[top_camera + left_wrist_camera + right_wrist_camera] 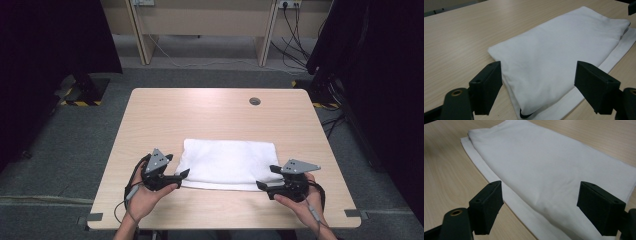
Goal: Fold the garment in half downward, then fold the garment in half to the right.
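Light wooden table (210, 112) carries a white folded cloth (227, 164), lying flat in a neat rectangle, so the folding seems mostly done; maybe one more fold is left. Left gripper (183, 174) and right gripper (263, 185) both stand released, nothing clamped. Its near corners lie just ahead of and between the black fingers (486, 87), apparently not touching them.
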The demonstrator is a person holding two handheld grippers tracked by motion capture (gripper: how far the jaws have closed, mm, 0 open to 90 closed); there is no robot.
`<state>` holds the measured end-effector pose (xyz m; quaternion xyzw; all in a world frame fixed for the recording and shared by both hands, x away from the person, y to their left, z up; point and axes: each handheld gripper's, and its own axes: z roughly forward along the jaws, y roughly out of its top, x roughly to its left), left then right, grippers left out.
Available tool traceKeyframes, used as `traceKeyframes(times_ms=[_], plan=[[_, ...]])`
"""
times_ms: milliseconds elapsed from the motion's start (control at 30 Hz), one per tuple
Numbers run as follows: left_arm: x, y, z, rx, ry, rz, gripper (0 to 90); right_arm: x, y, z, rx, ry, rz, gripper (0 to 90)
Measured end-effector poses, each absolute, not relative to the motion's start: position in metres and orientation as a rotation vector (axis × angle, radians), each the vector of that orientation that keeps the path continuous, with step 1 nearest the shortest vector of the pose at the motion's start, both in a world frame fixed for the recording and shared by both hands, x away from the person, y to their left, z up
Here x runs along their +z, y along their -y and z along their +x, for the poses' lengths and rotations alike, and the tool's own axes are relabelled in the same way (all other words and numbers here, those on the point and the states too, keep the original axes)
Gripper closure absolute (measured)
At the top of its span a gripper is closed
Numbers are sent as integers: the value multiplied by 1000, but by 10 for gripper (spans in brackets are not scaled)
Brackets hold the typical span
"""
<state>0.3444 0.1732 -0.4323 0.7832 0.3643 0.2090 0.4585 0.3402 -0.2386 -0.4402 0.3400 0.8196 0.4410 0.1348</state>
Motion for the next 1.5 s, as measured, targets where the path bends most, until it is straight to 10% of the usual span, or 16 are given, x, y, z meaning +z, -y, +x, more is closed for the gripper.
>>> traceKeyframes(times_ms=[467, 867, 1500], plan=[[-420, -164, 417, 503, -932, 2013, 231, -433, 231, 343, 1281, -2386, 943, 205], [-453, -158, 504, 339, -1190, 2099, 492, -431, 217, 346, 1266, -2436, 891, 202], [-465, -145, 500, 277, -1154, 2142, 819, -427, 128, 356, 1207, -2593, 634, 196]])
